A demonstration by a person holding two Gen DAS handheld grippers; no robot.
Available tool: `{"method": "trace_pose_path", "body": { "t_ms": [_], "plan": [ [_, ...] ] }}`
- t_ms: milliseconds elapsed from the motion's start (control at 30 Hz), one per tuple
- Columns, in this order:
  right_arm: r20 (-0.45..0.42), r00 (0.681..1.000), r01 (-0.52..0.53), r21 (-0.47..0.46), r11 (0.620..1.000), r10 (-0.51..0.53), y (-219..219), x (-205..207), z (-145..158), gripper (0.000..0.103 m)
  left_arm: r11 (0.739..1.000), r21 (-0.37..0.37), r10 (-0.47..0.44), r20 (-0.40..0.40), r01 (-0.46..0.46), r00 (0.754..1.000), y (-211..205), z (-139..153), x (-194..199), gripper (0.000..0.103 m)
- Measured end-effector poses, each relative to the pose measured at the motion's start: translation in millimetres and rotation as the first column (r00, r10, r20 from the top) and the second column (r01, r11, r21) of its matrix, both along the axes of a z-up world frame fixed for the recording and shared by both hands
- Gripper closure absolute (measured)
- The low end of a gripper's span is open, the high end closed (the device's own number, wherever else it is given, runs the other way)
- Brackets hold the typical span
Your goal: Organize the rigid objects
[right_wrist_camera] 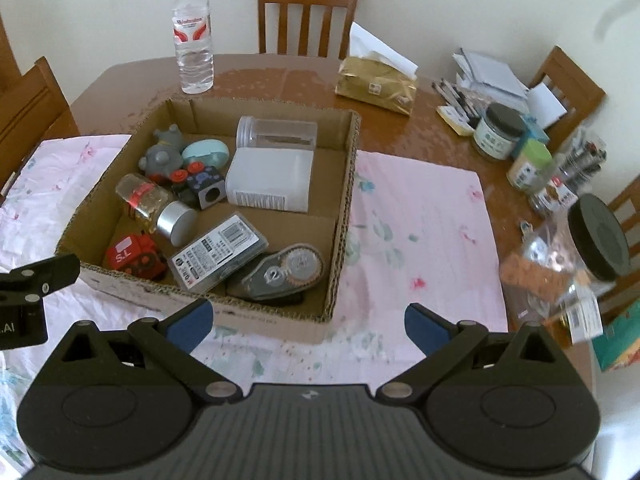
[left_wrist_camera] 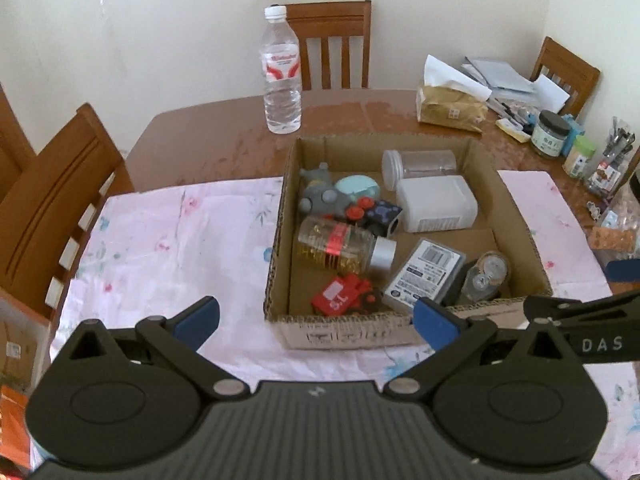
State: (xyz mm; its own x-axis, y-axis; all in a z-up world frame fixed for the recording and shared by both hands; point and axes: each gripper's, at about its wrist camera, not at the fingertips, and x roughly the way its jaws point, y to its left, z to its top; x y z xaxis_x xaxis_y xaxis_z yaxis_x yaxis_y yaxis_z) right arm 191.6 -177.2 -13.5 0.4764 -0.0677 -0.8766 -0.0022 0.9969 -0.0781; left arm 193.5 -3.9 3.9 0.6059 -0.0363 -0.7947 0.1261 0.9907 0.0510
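A cardboard box stands on a pink cloth and holds several rigid things: a grey toy, a clear jar, a white bottle, a pill bottle, a red toy, a flat case and a tape dispenser. My left gripper is open and empty, near the box's front wall. My right gripper is open and empty, before the box's front right corner.
A water bottle stands behind the box. A tissue pack, jars and papers crowd the table's right side. A black-lidded jar is close at right. Wooden chairs surround the table.
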Motion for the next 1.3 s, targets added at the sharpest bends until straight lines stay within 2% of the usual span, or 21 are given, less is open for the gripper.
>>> {"method": "trace_pose_path", "body": {
  "t_ms": [367,1300],
  "plan": [
    [0.034,0.999,0.011,0.045,0.999,-0.013,6,-12,17,0.000,1.000,-0.004,0.024,-0.016,-0.024,1.000,0,16,-9,0.001],
    [0.055,0.998,0.039,0.075,0.996,-0.043,8,-13,19,0.000,0.999,-0.008,0.047,-0.015,-0.047,0.999,2,21,-8,0.001]
  ]
}}
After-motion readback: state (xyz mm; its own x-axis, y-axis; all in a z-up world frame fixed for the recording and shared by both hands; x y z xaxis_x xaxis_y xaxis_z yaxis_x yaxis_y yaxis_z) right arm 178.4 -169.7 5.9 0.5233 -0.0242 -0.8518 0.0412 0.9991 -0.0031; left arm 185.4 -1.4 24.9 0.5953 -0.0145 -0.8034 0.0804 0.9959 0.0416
